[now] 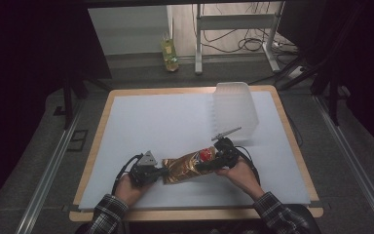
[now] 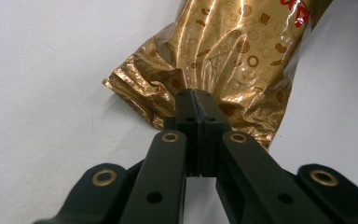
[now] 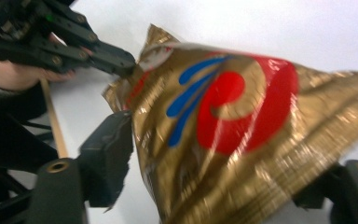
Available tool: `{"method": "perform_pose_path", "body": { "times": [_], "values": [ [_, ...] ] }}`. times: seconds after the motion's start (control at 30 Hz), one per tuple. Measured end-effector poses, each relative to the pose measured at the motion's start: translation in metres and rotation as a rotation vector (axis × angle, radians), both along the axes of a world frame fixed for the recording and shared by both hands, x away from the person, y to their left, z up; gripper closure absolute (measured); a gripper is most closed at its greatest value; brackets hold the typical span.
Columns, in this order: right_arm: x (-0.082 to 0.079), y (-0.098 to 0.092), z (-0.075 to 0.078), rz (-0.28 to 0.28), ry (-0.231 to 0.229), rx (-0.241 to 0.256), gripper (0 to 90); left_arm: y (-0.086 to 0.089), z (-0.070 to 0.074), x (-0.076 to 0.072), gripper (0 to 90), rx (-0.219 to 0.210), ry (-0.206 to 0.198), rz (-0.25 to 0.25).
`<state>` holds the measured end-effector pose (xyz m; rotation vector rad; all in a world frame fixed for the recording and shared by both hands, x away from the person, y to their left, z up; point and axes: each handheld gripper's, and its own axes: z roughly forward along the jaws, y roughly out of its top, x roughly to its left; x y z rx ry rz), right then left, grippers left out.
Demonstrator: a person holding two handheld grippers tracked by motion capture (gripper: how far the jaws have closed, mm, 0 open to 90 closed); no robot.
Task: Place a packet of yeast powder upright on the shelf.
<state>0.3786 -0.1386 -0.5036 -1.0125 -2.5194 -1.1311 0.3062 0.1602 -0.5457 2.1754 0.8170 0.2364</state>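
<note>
The gold bag is lying near the front edge of the desk, stretched between the two hand-held grippers. The left hand-held gripper is pinching the bag's crimped end seam; its jaws are pressed flat together, with only the thin foil between them. In the high view this left hand-held gripper is sitting at the bag's left end, and the person's left hand is wrapping around its body.

The right hand-held gripper is taking the other end of the bag. Its jaws are standing wide, one on each side of the full part of the bag, and both seem to be touching the foil. In the high view this right hand-held gripper is lying over the end with the red and blue mark, and the right hand is gripping it from behind.

The bag is resting on the white sheet that is covering the desk. Farther back on the right a clear plastic box is standing, well apart from the bag. A thin metal rod is lying just before the box.
</note>
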Motion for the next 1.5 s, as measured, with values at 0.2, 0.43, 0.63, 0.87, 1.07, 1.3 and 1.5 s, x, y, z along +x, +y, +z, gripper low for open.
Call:
{"method": "perform_pose_path", "body": {
  "times": [0.2,0.43,0.63,0.87,1.07,1.3,1.5],
  "values": [
    [0.005,0.008,-0.004,-0.006,0.05,0.047,43.0,0.0,0.0,0.0,89.8,0.0,0.002,-0.001],
    [0.005,0.015,-0.005,0.011,0.075,0.06,57.0,0.0,0.0,0.0,89.8,-0.002,0.002,-0.001],
    [0.004,0.015,0.001,0.023,0.083,0.085,66.6,0.001,0.003,-0.001,84.8,0.018,-0.024,0.002],
    [0.004,0.015,0.013,0.057,0.041,0.087,69.4,0.003,0.008,-0.003,76.0,0.008,-0.063,0.015],
    [0.004,0.013,0.025,0.08,-0.004,0.081,70.0,0.005,0.01,-0.004,68.1,0.001,-0.078,0.026],
    [0.008,0.009,0.041,0.104,-0.081,0.054,70.1,0.006,0.01,-0.005,51.7,-0.015,-0.113,0.027],
    [0.011,0.004,0.054,0.114,-0.141,0.031,70.1,0.008,0.01,-0.004,36.8,-0.027,-0.146,0.054]
  ]
}}
